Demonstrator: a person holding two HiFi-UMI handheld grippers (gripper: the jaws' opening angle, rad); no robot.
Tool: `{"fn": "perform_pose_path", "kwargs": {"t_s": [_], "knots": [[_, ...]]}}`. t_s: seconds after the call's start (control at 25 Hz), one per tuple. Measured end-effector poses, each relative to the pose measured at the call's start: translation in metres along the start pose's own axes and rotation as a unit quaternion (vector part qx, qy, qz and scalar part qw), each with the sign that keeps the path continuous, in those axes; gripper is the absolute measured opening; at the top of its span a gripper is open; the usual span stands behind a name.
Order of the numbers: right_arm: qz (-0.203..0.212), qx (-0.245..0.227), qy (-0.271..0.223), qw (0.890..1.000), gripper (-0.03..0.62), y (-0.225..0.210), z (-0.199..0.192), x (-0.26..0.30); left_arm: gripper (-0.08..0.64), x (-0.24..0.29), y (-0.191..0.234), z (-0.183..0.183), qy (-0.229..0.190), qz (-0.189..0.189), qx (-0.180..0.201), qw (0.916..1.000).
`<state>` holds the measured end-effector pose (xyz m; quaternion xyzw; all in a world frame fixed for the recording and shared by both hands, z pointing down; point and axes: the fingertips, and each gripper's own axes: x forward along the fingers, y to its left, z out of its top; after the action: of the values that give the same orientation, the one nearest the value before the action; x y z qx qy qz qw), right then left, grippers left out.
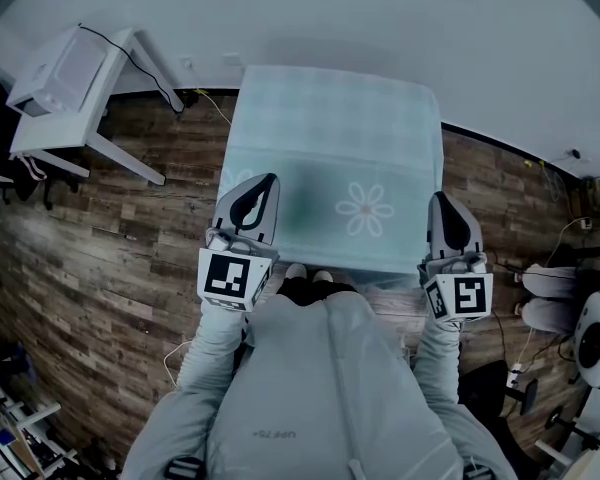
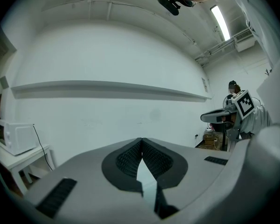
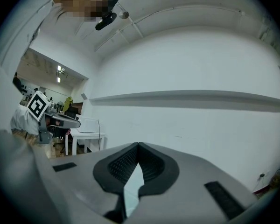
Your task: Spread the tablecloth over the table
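The pale teal checked tablecloth [image 1: 330, 138] with a white flower print lies spread over the table. My left gripper [image 1: 268, 180] is at its near left edge and my right gripper [image 1: 441, 200] at its near right edge. Both point away from me, roughly level. In the left gripper view the ribbed pads [image 2: 130, 158] meet at the tip, with a pale sliver of tablecloth [image 2: 144, 176] in the gap behind them. The right gripper view shows the same: pads [image 3: 123, 164] closed, a light strip of tablecloth [image 3: 132, 186] between them. The cloth's near corners are hidden under the grippers.
A white side table [image 1: 75, 118] carrying a microwave [image 1: 55, 68] stands at the far left on the wooden floor. A white wall [image 1: 380, 28] runs behind the table. Chairs and cables [image 1: 570, 298] crowd the right. My feet [image 1: 310, 278] are at the table's near end.
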<state>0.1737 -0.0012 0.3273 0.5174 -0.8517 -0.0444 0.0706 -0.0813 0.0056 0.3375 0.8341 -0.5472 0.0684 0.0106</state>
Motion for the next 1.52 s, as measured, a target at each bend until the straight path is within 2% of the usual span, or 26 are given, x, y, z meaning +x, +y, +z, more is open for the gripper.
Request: {"fn": "perform_pose_path", "kwargs": {"t_s": [0.96, 1.52], "knots": [[0.009, 0.004, 0.008, 1.000, 0.021, 0.004, -0.006, 0.013, 0.025, 0.006, 0.007, -0.003, 0.004, -0.001, 0.004, 1.0000], [0.014, 0.001, 0.008, 1.000, 0.021, 0.005, -0.005, 0.017, 0.025, 0.001, 0.009, -0.009, 0.020, -0.013, 0.011, 0.9996]]}}
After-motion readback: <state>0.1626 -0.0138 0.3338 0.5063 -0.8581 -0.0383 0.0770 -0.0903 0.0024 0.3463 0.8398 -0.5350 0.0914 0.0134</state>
